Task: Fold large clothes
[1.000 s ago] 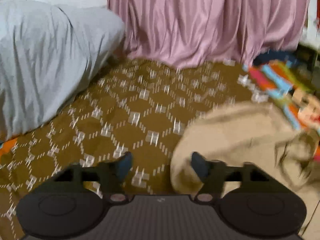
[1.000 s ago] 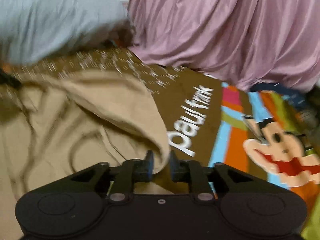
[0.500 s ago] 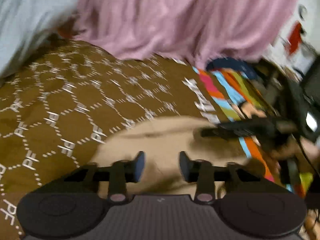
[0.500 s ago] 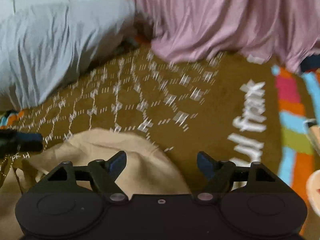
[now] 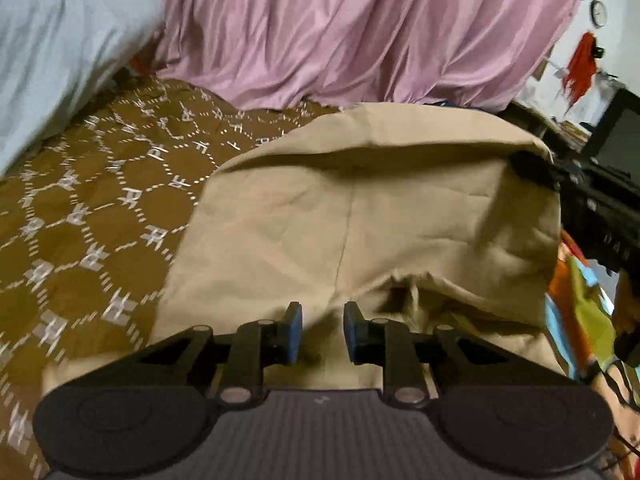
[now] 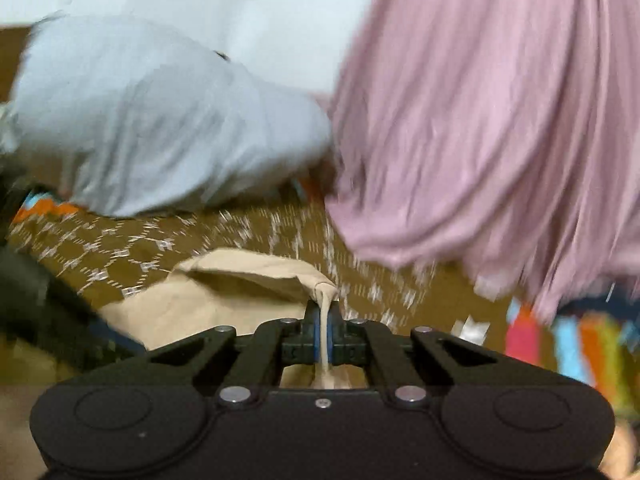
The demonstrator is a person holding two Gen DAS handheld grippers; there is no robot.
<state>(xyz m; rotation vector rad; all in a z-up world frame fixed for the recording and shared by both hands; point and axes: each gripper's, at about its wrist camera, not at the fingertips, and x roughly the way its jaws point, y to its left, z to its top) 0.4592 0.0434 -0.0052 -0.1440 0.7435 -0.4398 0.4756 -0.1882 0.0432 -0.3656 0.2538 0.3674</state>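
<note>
Right gripper point(image 6: 324, 326): jaws closed tight on a pinched edge of the beige garment point(image 5: 376, 216). Left gripper point(image 5: 319, 330): jaws part open over the garment's near edge, gripping nothing. The garment lies spread on the brown patterned bedspread point(image 5: 100, 208). Pink drapery point(image 5: 352, 28) hangs along the far edge; a grey pillow point(image 6: 152, 128) sits at the far left corner.

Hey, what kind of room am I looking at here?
Probably a bedroom. The tan garment lies on a brown patterned bedspread, a pale blue pillow sits at the back, and a pink curtain hangs behind it.
</note>
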